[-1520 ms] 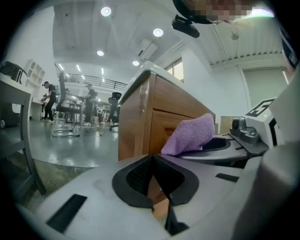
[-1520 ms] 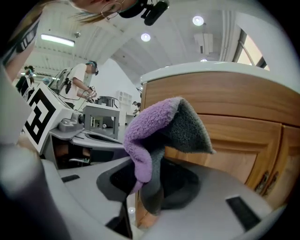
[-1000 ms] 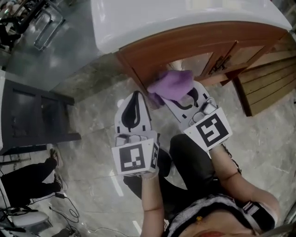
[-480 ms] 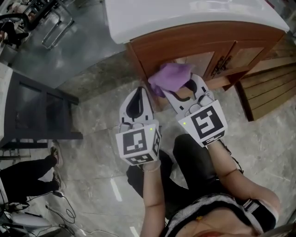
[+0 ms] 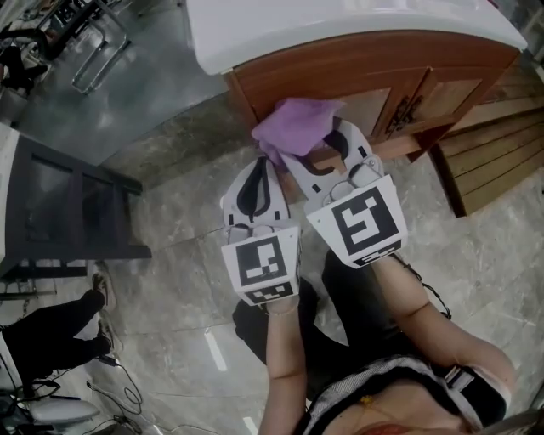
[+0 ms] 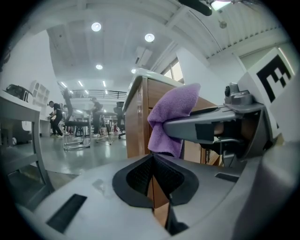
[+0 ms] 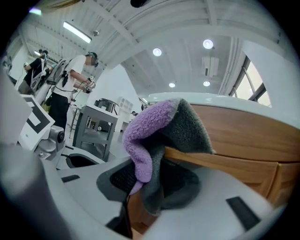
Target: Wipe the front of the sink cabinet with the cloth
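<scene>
Purple fuzzy cloth (image 7: 150, 136) is what the right gripper (image 7: 145, 173) has its two jaws clamped on. In the right gripper view the bunch bulges up out of the dark pads, purple on one face and grey where it folds over.

The left gripper (image 6: 152, 161) is carrying nothing. Its pads are squeezed together, with just a thin seam between them.

From the head view, the cloth (image 5: 297, 126) is a crumpled wad. Its long axis runs roughly from 8 o'clock to 2 o'clock, across the gripper's line rather than along it. It sits up against the front of the brown wooden sink cabinet (image 5: 374, 72), close to the cabinet's left corner and just under the white sink top (image 5: 340, 21). The left gripper view backs this up: the cloth (image 6: 171, 117) droops over the right gripper's grey jaw, right by the wood.

The right gripper (image 5: 327, 157) aims at about 11 o'clock, with its marker cube trailing toward 5. The left gripper (image 5: 253, 170) points near 12 o'clock and is parked just beside the right one on its 9 o'clock side, tips short of the cabinet. Both bare forearms reach up from the 6 o'clock edge, roughly parallel.

Further out, there's a dark metal door handle (image 5: 406, 110) at 3 o'clock from the cloth, grey marble floor (image 5: 170, 221) below, and a dark grey stand (image 5: 59, 212) way off at 9 o'clock.
</scene>
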`<state>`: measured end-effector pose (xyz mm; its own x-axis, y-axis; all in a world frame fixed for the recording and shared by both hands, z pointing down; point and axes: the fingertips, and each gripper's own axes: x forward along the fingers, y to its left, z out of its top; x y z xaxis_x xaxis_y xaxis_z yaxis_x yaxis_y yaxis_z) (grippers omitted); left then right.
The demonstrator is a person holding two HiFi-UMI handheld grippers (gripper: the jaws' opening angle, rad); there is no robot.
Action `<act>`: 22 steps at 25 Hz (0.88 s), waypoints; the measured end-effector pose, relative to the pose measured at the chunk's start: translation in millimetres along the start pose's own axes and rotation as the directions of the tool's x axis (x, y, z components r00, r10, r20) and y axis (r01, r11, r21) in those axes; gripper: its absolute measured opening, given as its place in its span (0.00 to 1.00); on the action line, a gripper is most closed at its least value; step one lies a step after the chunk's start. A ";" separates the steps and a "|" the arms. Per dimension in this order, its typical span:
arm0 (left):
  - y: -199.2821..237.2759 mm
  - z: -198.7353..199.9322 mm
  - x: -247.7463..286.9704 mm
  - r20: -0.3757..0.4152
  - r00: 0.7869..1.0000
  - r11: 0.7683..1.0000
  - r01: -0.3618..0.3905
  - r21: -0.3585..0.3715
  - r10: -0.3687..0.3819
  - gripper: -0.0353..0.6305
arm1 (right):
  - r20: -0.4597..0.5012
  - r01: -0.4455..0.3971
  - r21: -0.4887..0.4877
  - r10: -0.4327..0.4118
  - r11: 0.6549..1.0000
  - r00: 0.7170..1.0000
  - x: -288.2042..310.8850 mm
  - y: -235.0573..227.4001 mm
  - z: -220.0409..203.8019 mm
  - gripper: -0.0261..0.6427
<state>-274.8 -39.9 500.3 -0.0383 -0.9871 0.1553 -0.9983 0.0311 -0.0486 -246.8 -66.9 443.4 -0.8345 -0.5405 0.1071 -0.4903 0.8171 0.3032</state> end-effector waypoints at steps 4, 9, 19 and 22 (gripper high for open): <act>2.7 0.2 -1.1 0.009 1.000 1.000 0.009 -0.030 -0.009 0.05 | -0.008 0.004 -0.068 -0.005 0.998 1.000 4.3 3.0 8.1 0.30; -3.3 6.0 -6.2 0.024 0.999 0.999 0.028 -0.033 -0.028 0.05 | 0.014 0.030 -0.115 -0.029 0.993 0.999 10.7 5.3 11.5 0.30; -21.1 7.0 -0.4 0.029 0.998 0.998 0.060 -0.016 -0.060 0.05 | 0.038 0.020 -0.106 -0.016 0.994 0.999 8.9 -2.4 8.6 0.30; -27.1 7.6 2.4 0.029 0.997 0.997 0.073 -0.012 -0.073 0.05 | 0.037 0.024 -0.095 -0.020 0.995 0.999 6.1 -8.5 6.1 0.30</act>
<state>-247.5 -44.3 494.5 0.0356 -0.9909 0.1300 -0.9989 -0.0392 -0.0253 -249.3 -75.9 435.7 -0.8330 -0.5493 0.0656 -0.4841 0.7813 0.3940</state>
